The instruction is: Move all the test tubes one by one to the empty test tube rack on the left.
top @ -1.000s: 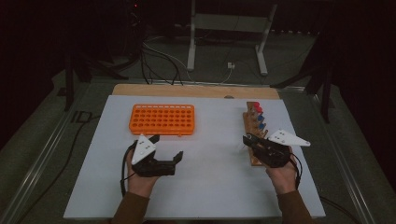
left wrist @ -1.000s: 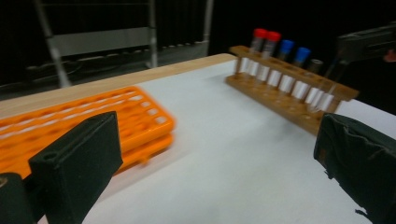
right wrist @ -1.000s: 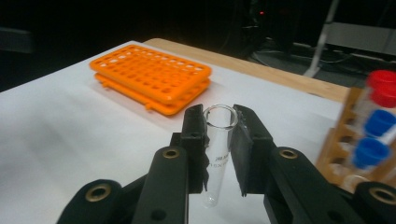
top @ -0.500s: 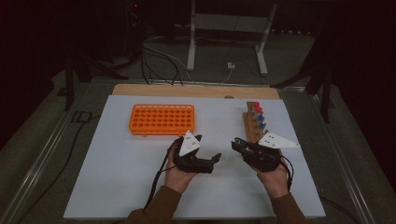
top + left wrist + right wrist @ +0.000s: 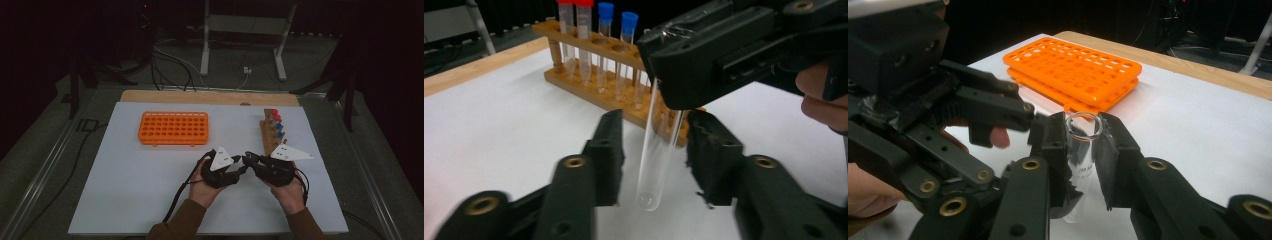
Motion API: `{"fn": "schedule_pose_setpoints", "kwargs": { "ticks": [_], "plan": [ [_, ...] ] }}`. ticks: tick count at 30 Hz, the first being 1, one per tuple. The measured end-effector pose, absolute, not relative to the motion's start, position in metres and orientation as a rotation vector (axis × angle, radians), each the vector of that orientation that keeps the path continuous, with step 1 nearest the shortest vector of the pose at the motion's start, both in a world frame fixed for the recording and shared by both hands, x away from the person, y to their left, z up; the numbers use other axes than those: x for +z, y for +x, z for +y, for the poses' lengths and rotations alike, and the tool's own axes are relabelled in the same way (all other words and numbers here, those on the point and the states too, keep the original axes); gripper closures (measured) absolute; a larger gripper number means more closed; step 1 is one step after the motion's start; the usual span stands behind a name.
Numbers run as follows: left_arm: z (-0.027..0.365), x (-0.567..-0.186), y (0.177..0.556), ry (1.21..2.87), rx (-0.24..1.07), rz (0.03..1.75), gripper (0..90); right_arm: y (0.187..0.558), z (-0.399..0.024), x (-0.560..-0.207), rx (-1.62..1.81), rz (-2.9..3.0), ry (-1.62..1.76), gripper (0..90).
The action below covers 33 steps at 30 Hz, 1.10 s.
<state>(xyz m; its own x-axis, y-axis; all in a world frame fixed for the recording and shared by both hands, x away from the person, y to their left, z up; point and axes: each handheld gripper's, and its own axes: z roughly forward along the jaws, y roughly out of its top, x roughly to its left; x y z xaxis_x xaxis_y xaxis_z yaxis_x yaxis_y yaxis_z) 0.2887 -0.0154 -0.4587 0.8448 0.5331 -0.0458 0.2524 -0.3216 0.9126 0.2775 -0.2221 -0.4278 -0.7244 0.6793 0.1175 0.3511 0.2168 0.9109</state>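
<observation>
My right gripper point(image 5: 1083, 145) is shut on a clear, uncapped test tube point(image 5: 1083, 127), gripping it near its open rim. In the high view both grippers meet nose to nose at the front middle of the white mat, the left gripper point(image 5: 240, 169) facing the right gripper point(image 5: 251, 159). In the left gripper view the tube point(image 5: 656, 150) hangs from the right gripper point(image 5: 669, 95) down between my left gripper's point(image 5: 655, 145) jaws. Those jaws have just been closing around the tube's lower half, and narrow gaps still show on both sides. The left jaw is blurred.
An orange multi-hole rack point(image 5: 173, 128) lies on the mat point(image 5: 125, 175) at the back left. A wooden rack point(image 5: 272, 132) with red- and blue-capped tubes stands at the right, just behind my right hand. Cables trail from both grippers toward the front edge.
My left hand has swung right across the mat to meet the right gripper, and its jaws have narrowed around the tube. The right hand has shifted slightly left.
</observation>
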Motion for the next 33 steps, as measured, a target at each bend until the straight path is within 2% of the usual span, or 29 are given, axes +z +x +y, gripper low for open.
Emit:
{"fn": "schedule_pose_setpoints", "kwargs": {
  "ticks": [7, 12, 13, 16, 18, 21, 23, 25, 33],
  "plan": [
    [-0.016, -0.461, 0.290, 1.912, 0.288, 0.560, 73.0, 0.278, -0.221, -0.430, 1.511, 2.204, 0.979, 76.5],
    [-0.018, -0.461, 0.290, 1.907, 0.282, 0.547, 76.4, 0.279, -0.223, -0.431, 1.517, 2.203, 0.989, 75.6],
    [-0.018, -0.462, 0.291, 1.908, 0.286, 0.552, 76.5, 0.279, -0.224, -0.431, 1.519, 2.198, 0.990, 72.9],
    [-0.017, -0.463, 0.292, 1.912, 0.294, 0.559, 76.6, 0.280, -0.229, -0.430, 1.562, 2.158, 0.999, 50.2],
    [-0.014, -0.463, 0.294, 1.910, 0.301, 0.572, 76.6, 0.281, -0.233, -0.428, 1.542, 2.141, 1.019, 38.7],
    [-0.007, -0.462, 0.299, 1.895, 0.323, 0.592, 76.6, 0.280, -0.237, -0.427, 1.507, 2.102, 1.026, 26.5],
    [-0.005, -0.461, 0.300, 1.892, 0.328, 0.597, 76.6, 0.280, -0.239, -0.427, 1.510, 2.089, 1.034, 23.6],
    [-0.001, -0.460, 0.302, 1.884, 0.339, 0.610, 76.6, 0.281, -0.244, -0.426, 1.513, 2.064, 1.059, 16.1],
    [0.015, -0.457, 0.315, 1.839, 0.383, 0.643, 76.5, 0.281, -0.256, -0.425, 1.475, 2.010, 1.106, 2.1]
  ]
}}
